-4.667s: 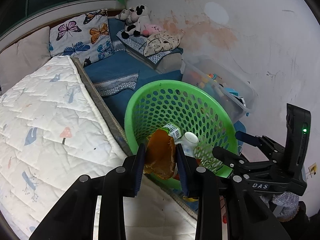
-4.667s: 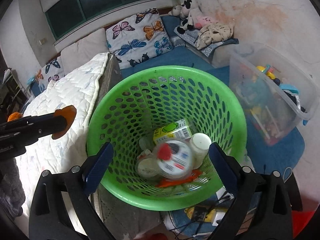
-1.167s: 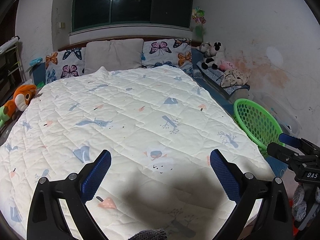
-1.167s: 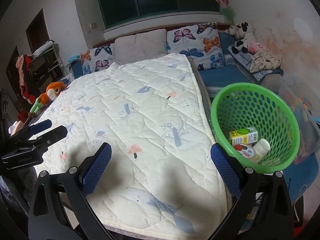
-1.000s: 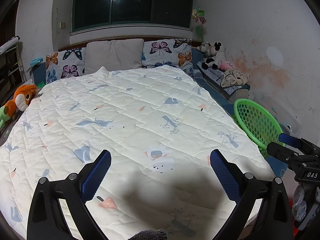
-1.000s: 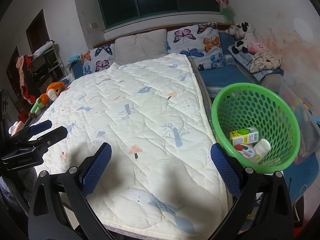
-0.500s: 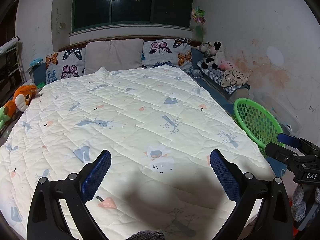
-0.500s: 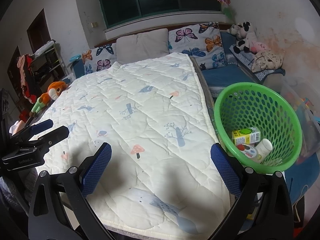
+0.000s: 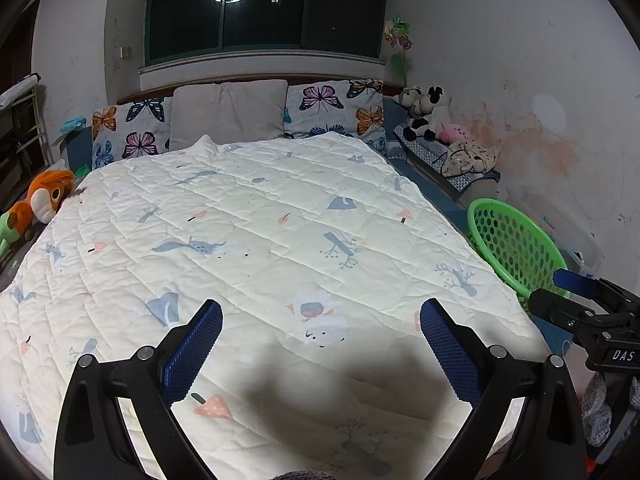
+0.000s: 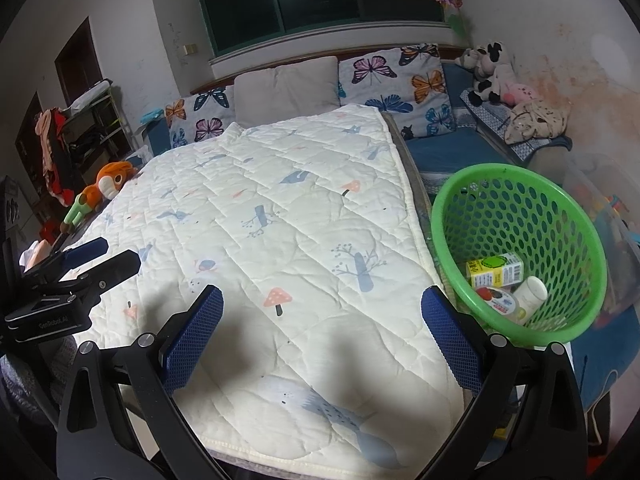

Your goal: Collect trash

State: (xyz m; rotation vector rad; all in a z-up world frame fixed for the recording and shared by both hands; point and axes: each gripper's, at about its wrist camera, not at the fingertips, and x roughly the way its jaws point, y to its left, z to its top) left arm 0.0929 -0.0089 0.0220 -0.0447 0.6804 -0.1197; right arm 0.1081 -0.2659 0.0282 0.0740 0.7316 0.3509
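A green mesh basket [image 10: 516,204] stands on the floor right of the bed; it also shows in the left wrist view [image 9: 512,240]. Inside lie a small yellow-and-white carton [image 10: 496,274], a white bottle [image 10: 530,290] and a round lid with a red spot [image 10: 498,300]. My left gripper [image 9: 320,332] is open and empty above the foot of the white quilt [image 9: 260,240]. My right gripper [image 10: 322,320] is open and empty over the quilt's right front part, left of the basket. No loose trash shows on the quilt.
Butterfly pillows [image 9: 336,108] and a grey pillow [image 9: 228,114] line the headboard. An orange plush toy [image 9: 44,200] lies at the bed's left edge. Plush toys [image 10: 492,68] and a clear storage bin [image 10: 612,216] sit along the right wall. A rack [image 10: 84,132] stands at left.
4.7 s ago my left gripper held a brown wrapper over the basket; now it is open and empty. Both grippers have pulled back to the foot of the bed. Almost still in the last second.
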